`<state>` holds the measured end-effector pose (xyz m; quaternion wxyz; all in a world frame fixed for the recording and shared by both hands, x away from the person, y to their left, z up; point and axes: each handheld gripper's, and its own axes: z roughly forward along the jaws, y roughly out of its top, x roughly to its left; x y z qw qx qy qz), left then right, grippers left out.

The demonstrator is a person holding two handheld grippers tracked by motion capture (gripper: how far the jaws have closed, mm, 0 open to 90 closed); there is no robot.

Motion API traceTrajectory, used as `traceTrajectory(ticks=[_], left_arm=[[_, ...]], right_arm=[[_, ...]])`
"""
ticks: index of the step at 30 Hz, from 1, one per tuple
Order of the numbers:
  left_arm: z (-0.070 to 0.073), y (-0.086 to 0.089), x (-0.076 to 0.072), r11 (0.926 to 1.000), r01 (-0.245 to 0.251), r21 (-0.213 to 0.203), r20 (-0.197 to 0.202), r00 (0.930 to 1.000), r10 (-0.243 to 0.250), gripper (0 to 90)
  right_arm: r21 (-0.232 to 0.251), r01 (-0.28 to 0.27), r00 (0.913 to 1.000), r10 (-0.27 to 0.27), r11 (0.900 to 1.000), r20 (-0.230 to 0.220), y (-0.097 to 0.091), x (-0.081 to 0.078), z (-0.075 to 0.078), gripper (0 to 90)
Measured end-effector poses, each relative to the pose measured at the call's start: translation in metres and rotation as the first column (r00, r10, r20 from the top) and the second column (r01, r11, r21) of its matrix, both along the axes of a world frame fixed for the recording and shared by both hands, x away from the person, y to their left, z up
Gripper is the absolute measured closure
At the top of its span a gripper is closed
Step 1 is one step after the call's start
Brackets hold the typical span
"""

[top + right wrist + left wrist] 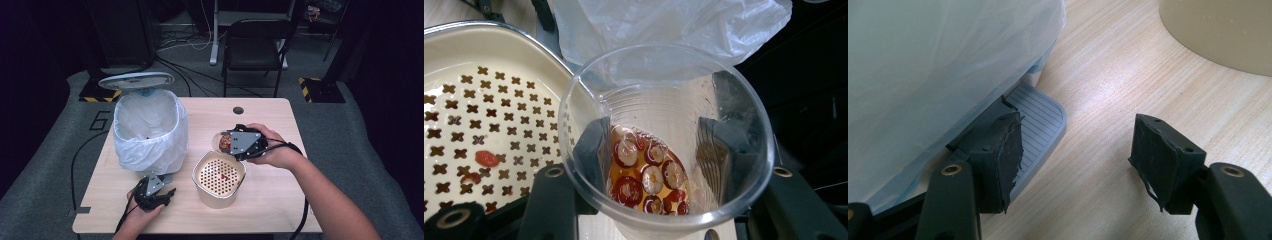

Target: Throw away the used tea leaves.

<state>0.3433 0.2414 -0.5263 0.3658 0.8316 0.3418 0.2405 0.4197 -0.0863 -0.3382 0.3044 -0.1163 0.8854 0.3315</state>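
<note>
The right gripper point(231, 141) pinches a clear plastic cup point(664, 135) between its 2 jaws, one pad on each side of the wall. In the right gripper view the cup has amber liquid and sliced red fruit pieces point(649, 177) at the bottom. The cup is held just beside the cream strainer container point(219, 178), at its far right edge, and it looks tilted toward it.

On the perforated plate of the strainer container lie already a few red bits point(486, 159), so I judge that some content is poured out, but most of it is in the cup. Nothing is written as the task; my guess is that the cup must be emptied through the strainer and then thrown away.

The white-lined trash bin point(149, 129) stands left of the strainer container, its lid point(136, 80) up. The left gripper point(161, 195) is spread and holds nothing, low on the surface point(1108, 85) beside the bin pedal point(1040, 117), one jaw close over it.
</note>
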Motion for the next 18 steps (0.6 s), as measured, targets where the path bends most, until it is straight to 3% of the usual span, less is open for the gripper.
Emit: traceTrajectory(ticks=[7,11,14,16,18], left_arm=[[0.0,0.0,0.0,1.0,0.0,0.0,-0.001,1.0,0.0,37.1],[0.0,0.0,0.0,1.0,0.0,-0.001,-0.001,1.0,0.0,37.2],[0.0,0.0,0.0,1.0,0.0,-0.002,-0.001,1.0,0.0,37.1],[0.0,0.0,0.0,1.0,-0.001,-0.004,-0.001,1.0,0.001,37.2],[0.0,0.0,0.0,1.0,-0.001,-0.004,-0.001,1.0,0.001,37.2]], right_arm=[[-0.052,-0.007,0.9994,0.009,0.9986,0.034,0.004,-0.004,0.002,48.6],[-0.106,-0.013,0.9964,0.022,0.9943,0.082,0.009,-0.009,0.003,48.6],[-0.17,-0.024,0.9892,0.048,0.9851,0.139,0.015,-0.013,0.002,48.7],[-0.177,-0.027,0.9883,0.053,0.9839,0.143,0.016,-0.014,0.002,48.7],[-0.214,-0.039,0.9806,0.078,0.9762,0.18,0.019,-0.019,0.001,48.8]])
